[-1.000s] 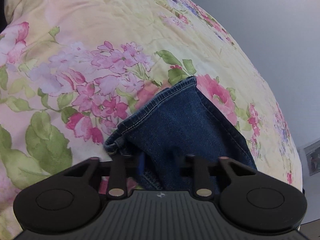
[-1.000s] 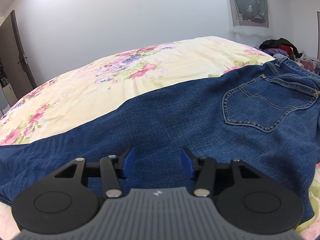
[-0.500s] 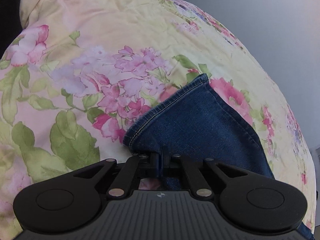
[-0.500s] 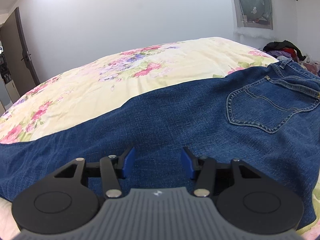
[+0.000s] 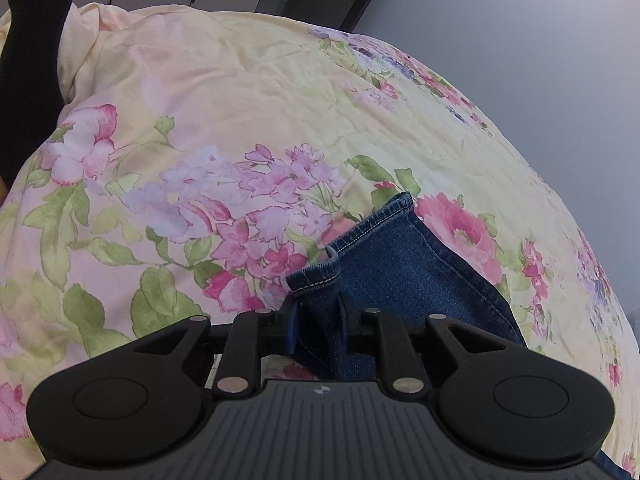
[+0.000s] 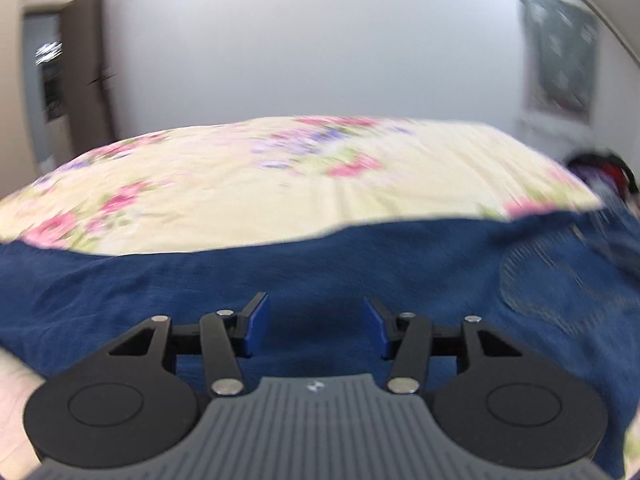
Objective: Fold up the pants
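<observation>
Jeans (image 5: 404, 276) lie across a bed w/ a floral yellow bedspread (image 5: 224, 128), hem end toward the left gripper, pocket end toward the right. Left gripper (image 5: 318, 326) is pinched on bunched denim just behind the stitched hem (image 5: 374, 220); fabric fills the gap between its blue pads, and the hem corner nearest them is curled up off the spread. Rest of that leg runs back to the right of the gripper, flat on the bedspread.

Right-wrist view is motion-blurred. Right gripper (image 6: 316, 326) hangs over the thigh part of the jeans (image 6: 280, 268), blue pads (image 6: 256, 322) spread wide apart w/ nothing between them; whether they touch the denim can't be told. Back pocket (image 6: 560, 284) shows at right, stitching smeared by blur. Beyond the jeans: more bedspread (image 6: 240, 184), a plain white wall (image 6: 304, 40), a doorway (image 6: 60, 80) at far left, dark and red clothes (image 6: 600, 164) at far right edge of the bed.
</observation>
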Demonstrator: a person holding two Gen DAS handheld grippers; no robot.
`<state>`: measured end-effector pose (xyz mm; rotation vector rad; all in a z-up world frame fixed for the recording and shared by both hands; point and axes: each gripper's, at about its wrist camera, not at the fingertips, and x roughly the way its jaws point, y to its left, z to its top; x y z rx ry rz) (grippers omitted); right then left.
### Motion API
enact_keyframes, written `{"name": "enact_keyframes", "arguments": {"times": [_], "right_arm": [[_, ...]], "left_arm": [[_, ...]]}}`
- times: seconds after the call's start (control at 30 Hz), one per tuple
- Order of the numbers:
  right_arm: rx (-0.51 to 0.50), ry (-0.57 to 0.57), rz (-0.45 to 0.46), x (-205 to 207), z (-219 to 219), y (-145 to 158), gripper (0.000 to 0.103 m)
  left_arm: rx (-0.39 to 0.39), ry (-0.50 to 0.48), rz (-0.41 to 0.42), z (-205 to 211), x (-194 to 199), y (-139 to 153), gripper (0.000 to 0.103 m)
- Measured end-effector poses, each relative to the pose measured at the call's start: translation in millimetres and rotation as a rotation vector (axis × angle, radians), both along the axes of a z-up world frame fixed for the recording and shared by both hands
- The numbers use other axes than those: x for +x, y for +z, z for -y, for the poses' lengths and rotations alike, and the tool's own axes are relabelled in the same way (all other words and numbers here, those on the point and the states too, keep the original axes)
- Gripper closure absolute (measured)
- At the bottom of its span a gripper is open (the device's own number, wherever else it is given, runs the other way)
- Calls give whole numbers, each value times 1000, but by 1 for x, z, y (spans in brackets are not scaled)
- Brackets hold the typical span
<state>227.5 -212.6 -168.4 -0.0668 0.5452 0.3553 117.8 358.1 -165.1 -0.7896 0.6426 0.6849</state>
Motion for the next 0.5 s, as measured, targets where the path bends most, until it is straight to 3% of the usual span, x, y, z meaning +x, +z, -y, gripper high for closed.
{"name": "enact_keyframes", "arguments": {"times": [0.07, 0.1, 0.23, 0.4, 0.5], "right_arm": [[-130, 14, -2, 8, -37, 1, 56], [-175, -39, -20, 17, -49, 0, 56], [-103, -284, -162, 76, -48, -10, 55], [-145, -203, -268, 133, -58, -52, 52], [-132, -206, -255, 129, -57, -45, 52]], "left_arm": [[-17, -16, -11, -1, 0, -2, 81], [-28, -25, -13, -2, -1, -3, 81], [-62, -60, -5, -10, -5, -8, 81], [-90, -68, 20, -14, -10, -10, 79], [-93, -60, 29, -14, -16, -7, 78]]}}
